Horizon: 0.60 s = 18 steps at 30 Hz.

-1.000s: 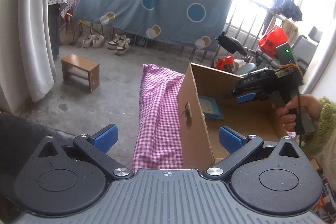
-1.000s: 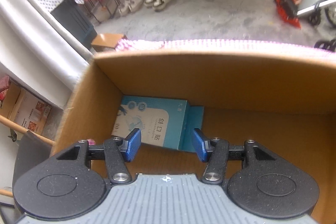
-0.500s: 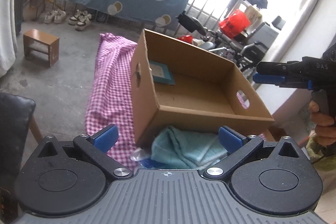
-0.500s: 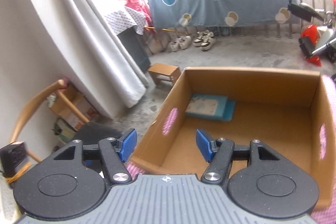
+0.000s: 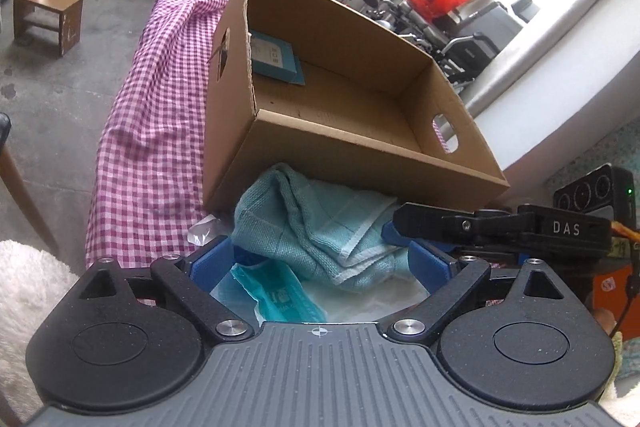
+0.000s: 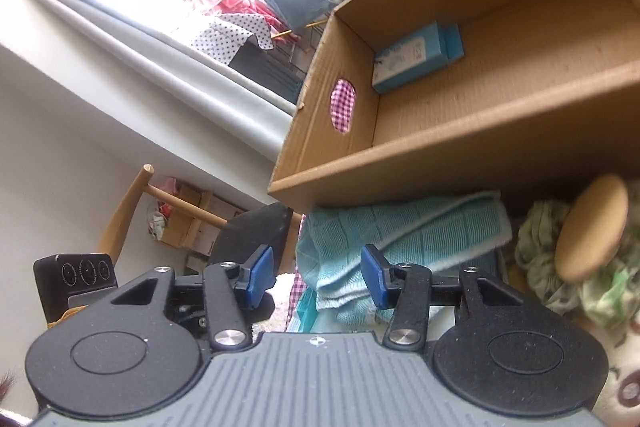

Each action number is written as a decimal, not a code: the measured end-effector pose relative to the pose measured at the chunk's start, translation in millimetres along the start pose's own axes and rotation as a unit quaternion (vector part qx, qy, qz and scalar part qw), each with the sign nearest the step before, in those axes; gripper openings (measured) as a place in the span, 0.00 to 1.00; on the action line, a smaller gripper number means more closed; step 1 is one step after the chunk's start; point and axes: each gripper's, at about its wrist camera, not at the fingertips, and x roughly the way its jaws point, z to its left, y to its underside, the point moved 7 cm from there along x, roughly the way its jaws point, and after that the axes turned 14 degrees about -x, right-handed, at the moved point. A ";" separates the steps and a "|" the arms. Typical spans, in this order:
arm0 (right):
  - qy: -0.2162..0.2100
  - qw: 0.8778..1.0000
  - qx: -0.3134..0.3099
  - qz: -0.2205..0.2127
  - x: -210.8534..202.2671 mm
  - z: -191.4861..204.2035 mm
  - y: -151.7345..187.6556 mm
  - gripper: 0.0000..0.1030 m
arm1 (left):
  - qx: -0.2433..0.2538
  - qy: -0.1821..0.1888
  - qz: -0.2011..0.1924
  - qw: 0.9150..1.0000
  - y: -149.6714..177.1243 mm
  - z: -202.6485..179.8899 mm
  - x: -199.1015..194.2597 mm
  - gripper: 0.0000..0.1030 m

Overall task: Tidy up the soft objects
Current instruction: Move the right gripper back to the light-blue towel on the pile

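A light teal towel (image 5: 316, 223) lies crumpled on the pink checked cloth (image 5: 148, 147), against the near wall of an open cardboard box (image 5: 360, 151). My left gripper (image 5: 320, 263) hangs just over the pile. Its jaws are wide and closing, with the towel's near edge and a teal plastic packet (image 5: 280, 297) between the pads, not pressed. My right gripper (image 5: 404, 241) comes in from the right at the towel. In the right wrist view the right gripper (image 6: 318, 281) is closing around the towel's (image 6: 400, 231) corner. One pad is at the fabric, the other clear of it.
A small blue carton (image 5: 276, 59) lies inside the box (image 6: 480, 131). A round wooden disc (image 6: 592, 227) rests on a crumpled green-white cloth (image 6: 548, 267) right of the towel. A wooden chair (image 6: 160, 203) and a stool (image 5: 44, 15) stand on the concrete floor.
The left gripper dipped from the box's side down onto the towel pile. The right gripper left the box's inside, swung round to its front and rolled, arriving at the towel with narrower jaws.
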 end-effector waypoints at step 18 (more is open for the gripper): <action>-0.094 0.979 0.178 -0.015 12.5 -50.6 18.7 0.49 | -0.041 0.051 0.009 0.998 -10.0 4.4 14.4 0.75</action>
